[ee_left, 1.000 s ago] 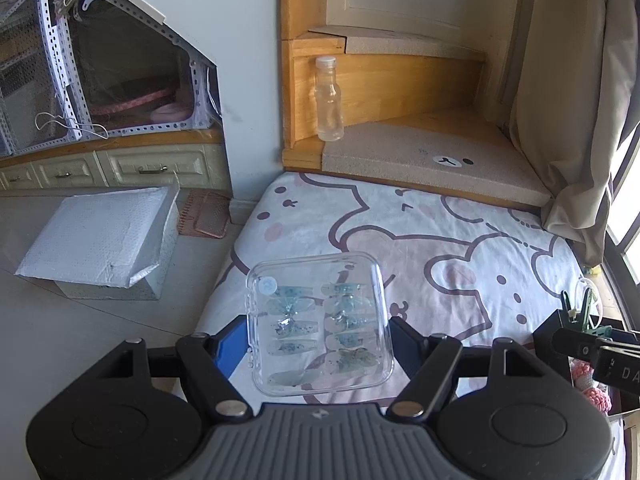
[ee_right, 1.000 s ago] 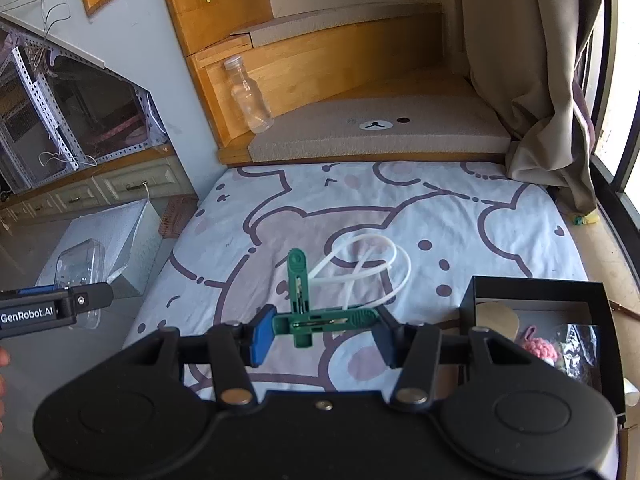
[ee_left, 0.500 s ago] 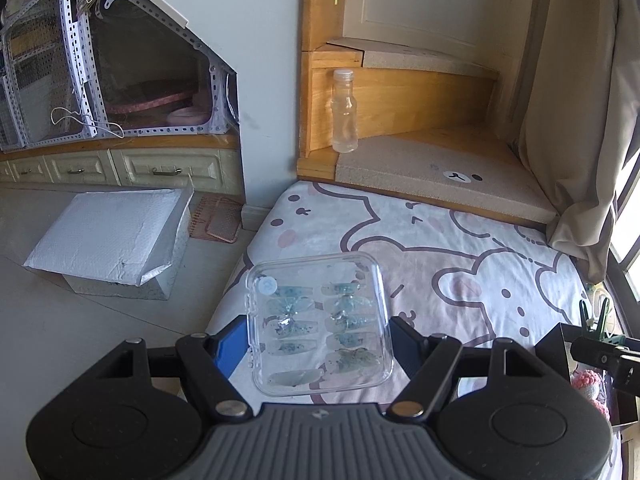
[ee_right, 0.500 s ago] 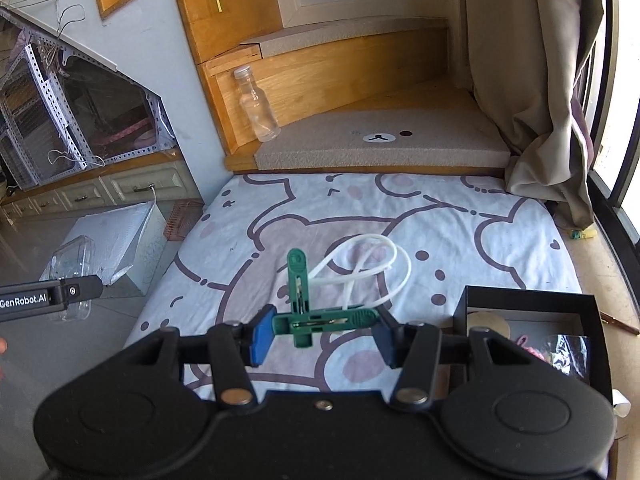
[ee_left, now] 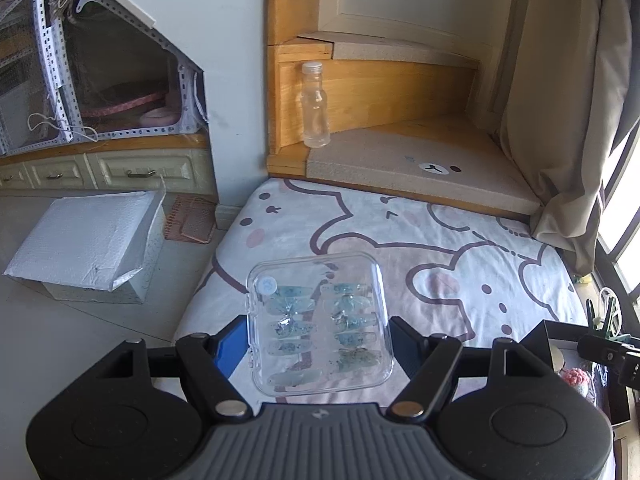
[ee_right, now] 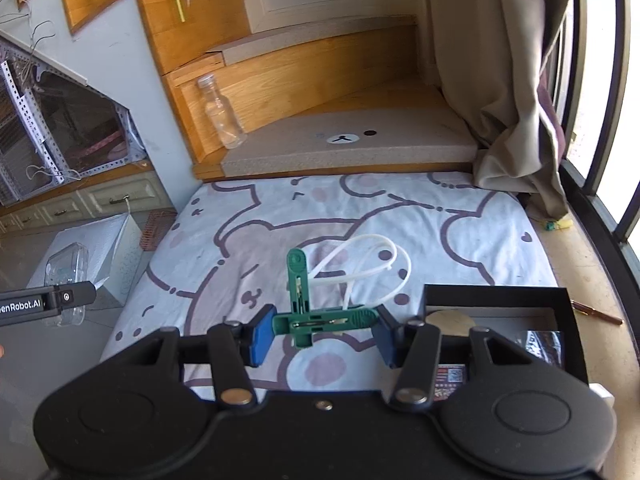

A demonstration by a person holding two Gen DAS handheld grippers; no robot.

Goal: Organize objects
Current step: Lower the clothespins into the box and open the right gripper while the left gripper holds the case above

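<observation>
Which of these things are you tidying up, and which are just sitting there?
Part of the tidying:
- clear case of press-on nails, in the left tongs
- green clips with white loops, in the right tongs
- black box

Just lying about:
- empty bottle
- curtain
- silver parcel

The left gripper (ee_left: pixel 318 346) sits low in frame, fingers (ee_left: pixel 230 346) clamped. The right gripper (ee_right: pixel 324 334) likewise grips at lower centre.
</observation>
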